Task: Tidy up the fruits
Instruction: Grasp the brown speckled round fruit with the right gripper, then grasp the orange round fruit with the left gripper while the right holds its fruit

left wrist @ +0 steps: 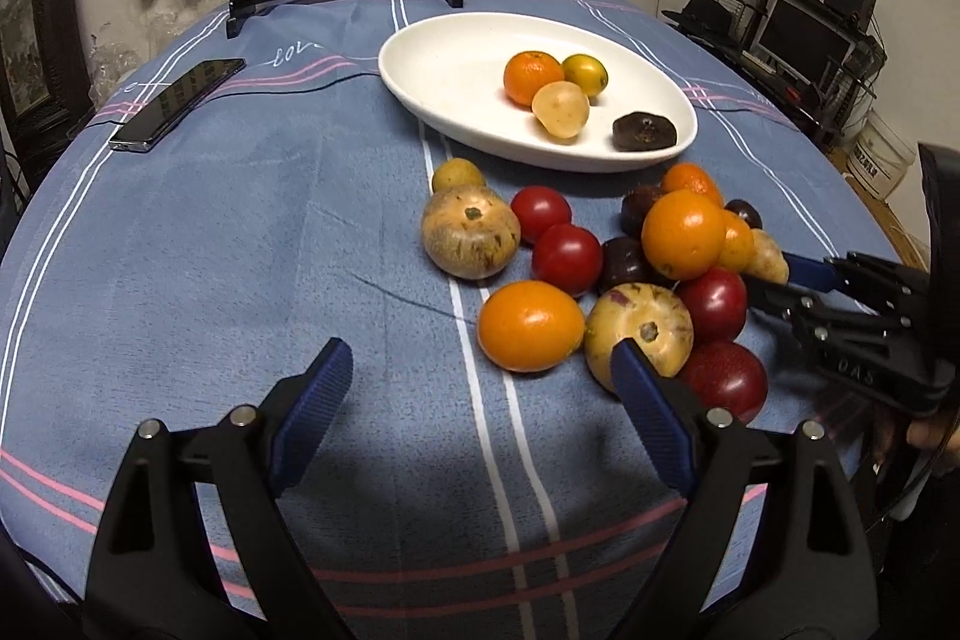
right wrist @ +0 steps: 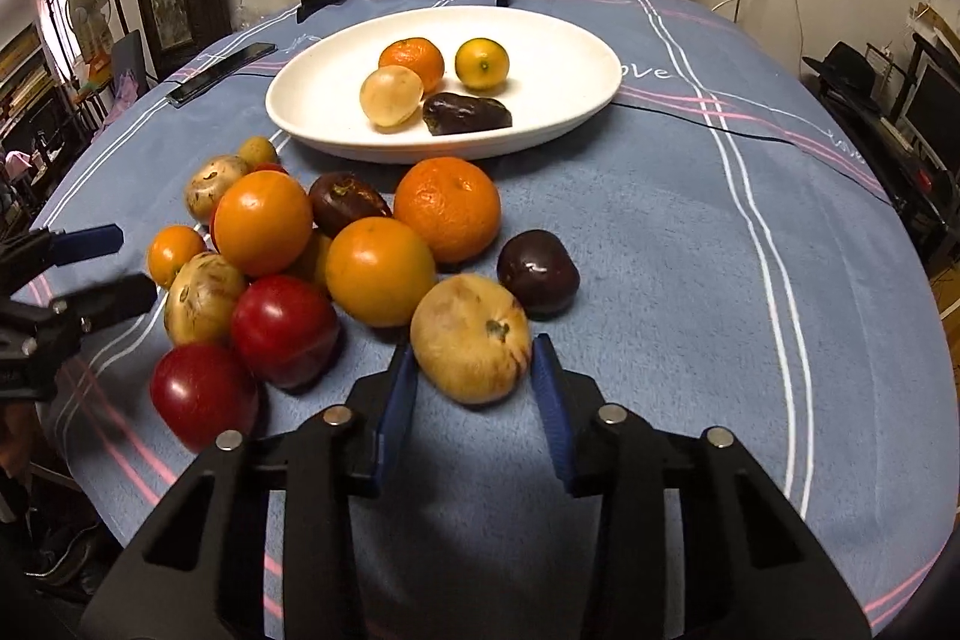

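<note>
Right wrist view: right gripper at lower centre, blue pads set on both flanks of a tan mottled fruit lying on the blue striped tablecloth; jaws narrowed onto it, fruit not lifted. Just left of it lies the loose pile: red fruits, oranges, a dark plum to the upper right, near but apart. White oval dish in the upper centre holds four pieces, among them a mandarin. Left wrist view: left gripper at the bottom, jaws wide apart and holding nothing, right pad in front of another tan fruit; contact unclear. Phone at upper left.
</note>
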`<state>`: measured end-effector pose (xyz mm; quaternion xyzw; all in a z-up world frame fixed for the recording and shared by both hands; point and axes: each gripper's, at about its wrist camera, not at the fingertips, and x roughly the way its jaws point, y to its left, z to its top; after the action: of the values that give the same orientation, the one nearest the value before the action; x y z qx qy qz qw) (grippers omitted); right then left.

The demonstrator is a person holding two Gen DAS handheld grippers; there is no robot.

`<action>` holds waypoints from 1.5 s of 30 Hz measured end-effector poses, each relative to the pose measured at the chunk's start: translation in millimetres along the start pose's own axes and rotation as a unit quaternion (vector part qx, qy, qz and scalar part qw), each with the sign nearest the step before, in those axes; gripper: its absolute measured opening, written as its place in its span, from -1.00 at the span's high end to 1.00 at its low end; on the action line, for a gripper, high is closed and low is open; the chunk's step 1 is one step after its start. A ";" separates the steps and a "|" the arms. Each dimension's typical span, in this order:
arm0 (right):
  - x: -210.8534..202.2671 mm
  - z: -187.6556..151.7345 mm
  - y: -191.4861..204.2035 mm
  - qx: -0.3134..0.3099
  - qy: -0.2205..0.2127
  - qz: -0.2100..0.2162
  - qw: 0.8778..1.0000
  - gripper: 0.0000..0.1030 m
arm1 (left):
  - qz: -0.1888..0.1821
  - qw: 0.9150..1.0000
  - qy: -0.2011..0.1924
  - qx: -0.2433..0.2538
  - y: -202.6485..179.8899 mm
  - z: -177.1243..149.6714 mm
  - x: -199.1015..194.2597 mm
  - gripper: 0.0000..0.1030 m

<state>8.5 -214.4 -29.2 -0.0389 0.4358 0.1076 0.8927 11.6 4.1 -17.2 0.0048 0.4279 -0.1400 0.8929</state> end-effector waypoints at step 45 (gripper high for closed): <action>-55.2 8.8 -13.2 0.012 -0.076 0.035 0.996 0.27 | -0.009 0.998 -0.050 0.039 -8.6 47.2 -19.8 0.28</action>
<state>-14.7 -234.5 19.3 -0.0044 0.3691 0.1367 0.9193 33.7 -5.3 28.9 0.0288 0.3772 -0.1646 0.9109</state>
